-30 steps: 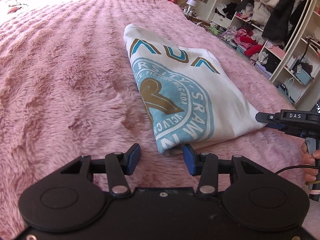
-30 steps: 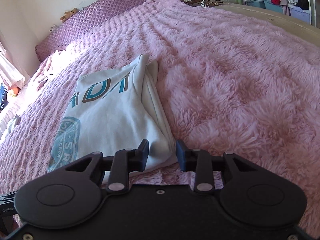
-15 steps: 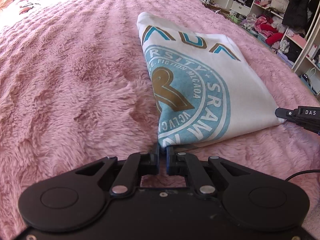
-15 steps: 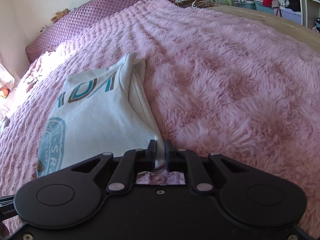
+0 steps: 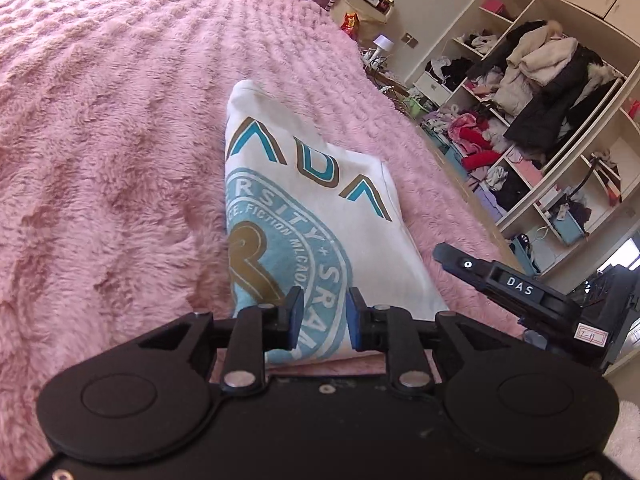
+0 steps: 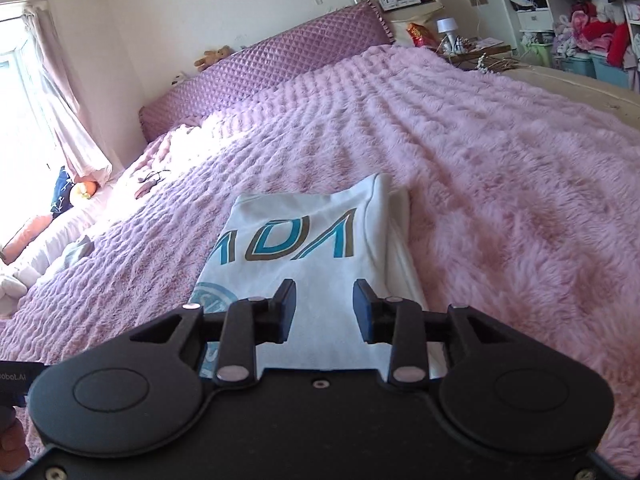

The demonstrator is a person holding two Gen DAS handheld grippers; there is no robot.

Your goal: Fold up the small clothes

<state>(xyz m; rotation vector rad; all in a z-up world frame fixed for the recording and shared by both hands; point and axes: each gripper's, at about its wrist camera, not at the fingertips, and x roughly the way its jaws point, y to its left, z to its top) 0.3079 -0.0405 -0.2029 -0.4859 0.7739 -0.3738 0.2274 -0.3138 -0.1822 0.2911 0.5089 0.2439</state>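
A folded white T-shirt [image 5: 320, 216] lies on a fluffy pink bedspread [image 5: 100, 160], cluttered wardrobe shelves [image 5: 532, 120] beyond; left gripper [image 5: 322, 316] and right gripper [image 6: 325, 312] both spread apart, holding nothing.

My grippers: two, the left gripper [image 5: 322, 315] and the right gripper [image 6: 325, 307], each with two fingers
Shirts: one folded shirt [image 5: 320, 216] on the blanket
Blankets: one pink blanket [image 6: 500, 184] over the bed
Headboards: one purple headboard [image 6: 276, 60]
Teddy bears: one teddy bear [image 6: 211, 56] on the headboard's top edge
Lamps: one lamp [image 6: 447, 27]
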